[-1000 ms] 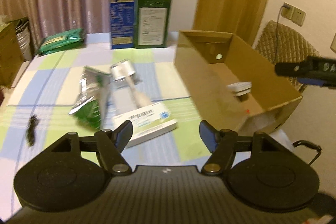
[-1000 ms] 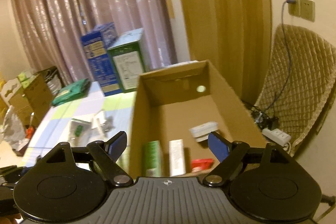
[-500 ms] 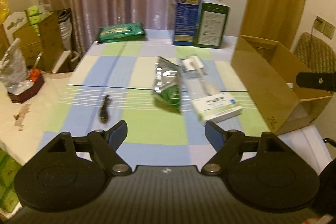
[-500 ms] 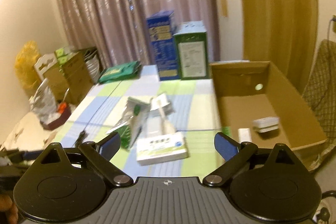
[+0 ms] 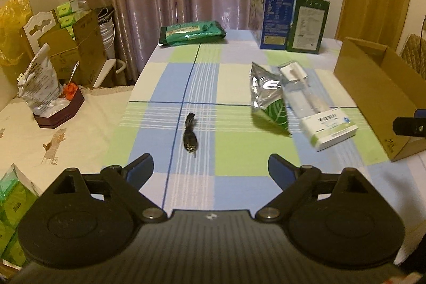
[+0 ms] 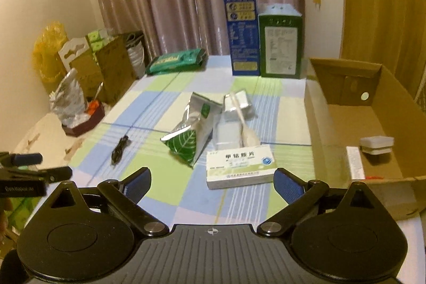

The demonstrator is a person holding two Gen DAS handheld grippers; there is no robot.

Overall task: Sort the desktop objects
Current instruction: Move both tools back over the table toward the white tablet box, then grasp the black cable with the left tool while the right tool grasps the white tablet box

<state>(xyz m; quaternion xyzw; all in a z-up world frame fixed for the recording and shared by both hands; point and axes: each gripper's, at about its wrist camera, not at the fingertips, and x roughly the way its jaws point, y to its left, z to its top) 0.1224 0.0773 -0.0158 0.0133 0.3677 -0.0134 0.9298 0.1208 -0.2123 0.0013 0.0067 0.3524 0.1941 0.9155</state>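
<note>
While both grippers hang above the near edge of the checked blue-and-green clothed table, neither holds anything: the left gripper has its fingers spread wide and empty, and the right gripper likewise. The step in hand looks like choosing the next item to pick. Loose on the table lie a small black coiled cable just ahead of the left gripper, a silver-and-green foil pouch, a clear flat plastic packet with a white applicator touching it, and a white rectangular medicine box directly before the right gripper. An open brown cardboard box at the table's right side already holds a few small items. By my reading, the next move calls for lowering the right fingers astride the medicine box, or the left fingers onto the thin cable, which needs a low, precise pinch.
</note>
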